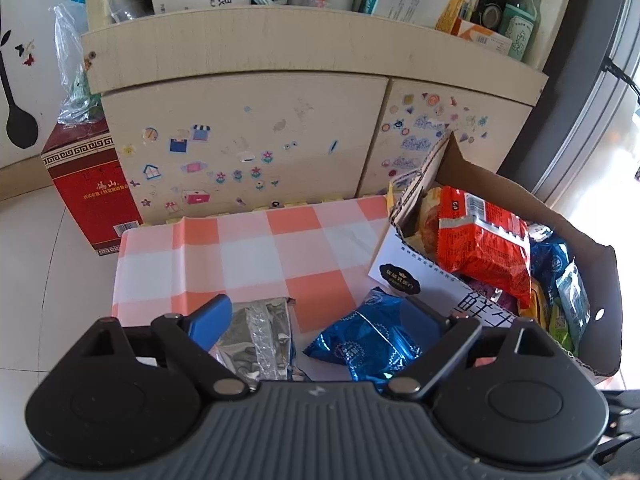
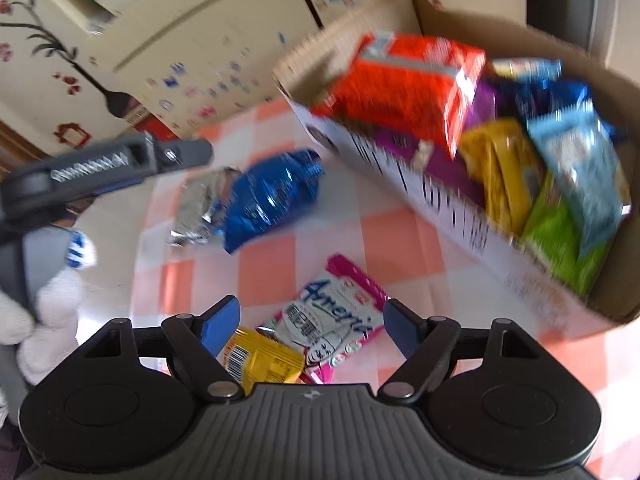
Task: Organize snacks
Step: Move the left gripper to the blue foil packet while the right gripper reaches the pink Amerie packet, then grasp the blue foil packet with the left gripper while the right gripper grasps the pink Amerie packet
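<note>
Right gripper [image 2: 312,326] open, straddling pink-white wafer packet [image 2: 336,320], long axis running forward-right. Left gripper [image 1: 320,320] open above blue packet [image 1: 366,338] and silver packet [image 1: 260,332].

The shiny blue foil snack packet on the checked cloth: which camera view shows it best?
The left wrist view. There the shiny blue foil snack packet lies sharp and close between the open fingers of the left gripper, though the right finger covers its edge. The right wrist view shows the whole packet, but farther off and blurred.
</note>
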The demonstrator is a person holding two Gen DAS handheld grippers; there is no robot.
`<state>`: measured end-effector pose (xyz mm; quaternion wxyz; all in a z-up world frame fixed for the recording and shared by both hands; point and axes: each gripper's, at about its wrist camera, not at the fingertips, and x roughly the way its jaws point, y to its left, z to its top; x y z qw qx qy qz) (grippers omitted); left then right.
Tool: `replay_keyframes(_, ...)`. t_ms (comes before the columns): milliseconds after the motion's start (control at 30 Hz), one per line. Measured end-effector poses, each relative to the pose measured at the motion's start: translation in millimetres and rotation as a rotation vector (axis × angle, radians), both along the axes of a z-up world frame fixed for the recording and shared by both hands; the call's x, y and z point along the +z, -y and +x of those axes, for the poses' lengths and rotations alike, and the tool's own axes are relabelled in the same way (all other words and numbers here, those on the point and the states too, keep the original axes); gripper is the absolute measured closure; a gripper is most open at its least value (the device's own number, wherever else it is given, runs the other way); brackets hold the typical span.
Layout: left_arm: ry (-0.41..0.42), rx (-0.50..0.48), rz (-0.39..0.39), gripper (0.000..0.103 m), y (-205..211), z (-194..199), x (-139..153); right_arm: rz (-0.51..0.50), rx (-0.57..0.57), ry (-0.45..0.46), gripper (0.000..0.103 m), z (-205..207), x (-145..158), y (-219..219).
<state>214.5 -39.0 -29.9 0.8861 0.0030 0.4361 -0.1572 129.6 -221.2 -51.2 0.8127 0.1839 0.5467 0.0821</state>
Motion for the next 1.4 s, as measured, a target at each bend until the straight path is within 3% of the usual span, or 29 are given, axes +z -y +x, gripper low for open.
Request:
replay_keyframes(300, -0.038, -0.023, 0.011, 0.012, 12, 5, -8, 0.011, -0.073, -0.040, 0.019, 11, -20, -8)
replay_keyframes(467, -0.082, -0.002, -0.010, 0.012, 18, 10, -17, -0.100, -0.034, -0.005, 0.020, 15, -22, -25)
replay_keyframes(600, -0.105, -0.008, -0.015, 0.012, 30, 12, -25, -0.177, -0.032, 0.002, 0.028, 14, -23, -21)
replay_keyframes(733, -0.114, -0.023, 0.007, 0.012, 44, 14, -33, -0.158, -0.054, -0.001, 0.033, 13, -20, -6)
replay_keyframes(967, -0.117, 0.028, -0.013, 0.012, 49, 21, -40, -0.129, -0.080, -0.010, 0.033, 7, -16, 14)
replay_keyframes(1100, -0.094, 0.036, -0.045, 0.012, 51, 23, -33, -0.089, -0.106, -0.020, 0.025, 3, -13, 19)
replay_keyframes(1400, -0.133, 0.000, 0.052, 0.011, 64, 24, -60, -0.041, -0.124, -0.093, 0.018, -8, -13, 38)
